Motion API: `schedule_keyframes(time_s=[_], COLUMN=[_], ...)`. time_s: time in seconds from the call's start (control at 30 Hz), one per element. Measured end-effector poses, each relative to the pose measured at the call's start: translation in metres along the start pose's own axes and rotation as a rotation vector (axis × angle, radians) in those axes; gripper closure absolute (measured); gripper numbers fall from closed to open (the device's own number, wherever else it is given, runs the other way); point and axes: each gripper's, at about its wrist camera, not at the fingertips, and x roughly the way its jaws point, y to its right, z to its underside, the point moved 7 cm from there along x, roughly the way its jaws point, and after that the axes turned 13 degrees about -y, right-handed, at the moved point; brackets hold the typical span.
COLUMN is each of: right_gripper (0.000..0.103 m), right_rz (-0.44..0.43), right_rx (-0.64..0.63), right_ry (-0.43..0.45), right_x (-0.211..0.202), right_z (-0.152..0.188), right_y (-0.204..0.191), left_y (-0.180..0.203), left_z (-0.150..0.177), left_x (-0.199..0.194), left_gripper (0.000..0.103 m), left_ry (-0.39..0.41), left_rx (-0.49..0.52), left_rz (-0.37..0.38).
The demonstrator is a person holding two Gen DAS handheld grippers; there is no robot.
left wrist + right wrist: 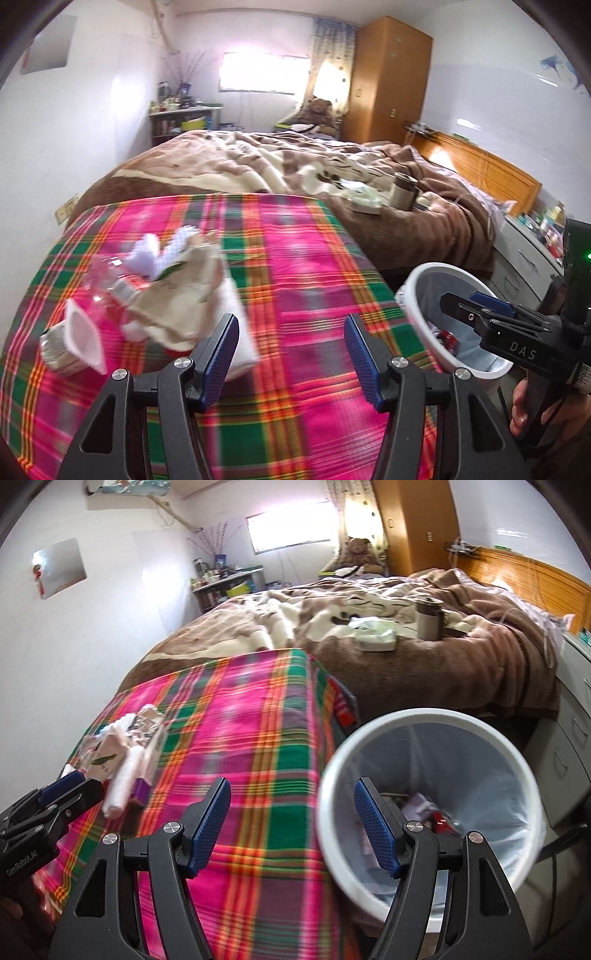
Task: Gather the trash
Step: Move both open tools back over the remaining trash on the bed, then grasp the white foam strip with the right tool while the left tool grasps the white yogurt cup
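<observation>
A wide stretch of bare plaid cloth point(295, 266) runs down the middle of the bench, open for passage. A heap of trash point(155, 295) crowds its left side. The white wastebasket point(436, 723) stands just beside the right edge, mouth unobstructed. Beyond lies the bed point(258, 162).

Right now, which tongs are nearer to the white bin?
Right. The right tongs are open beside the bin, one finger over its rim. The left tongs are open over the plaid cloth, nearer the trash pile.
</observation>
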Motion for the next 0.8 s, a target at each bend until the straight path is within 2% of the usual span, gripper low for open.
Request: schedule_keyframes(time_s=[0.37, 0.53, 0.8], right_gripper=[0.032, 0.032, 0.032], right_rz=[-0.070, -0.116, -0.138], right_rx=[-0.102, -0.132, -0.178], right_ry=[-0.050, -0.082, -0.136], right_x=[0.025, 0.037, 0.059], right_z=[-0.001, -0.001, 0.003], right_y=[-0.065, -0.092, -0.127], left_y=[-0.098, -0.133, -0.178], left_z=[0.018, 0.025, 0.036], left_x=[-0.013, -0.020, -0.018], left_gripper=[0.043, 0.043, 0.043], left_ry=[0.004, 0.003, -0.028], left_rx=[-0.142, -0.173, -0.180], left_rz=[-0.096, -0.140, -0.185])
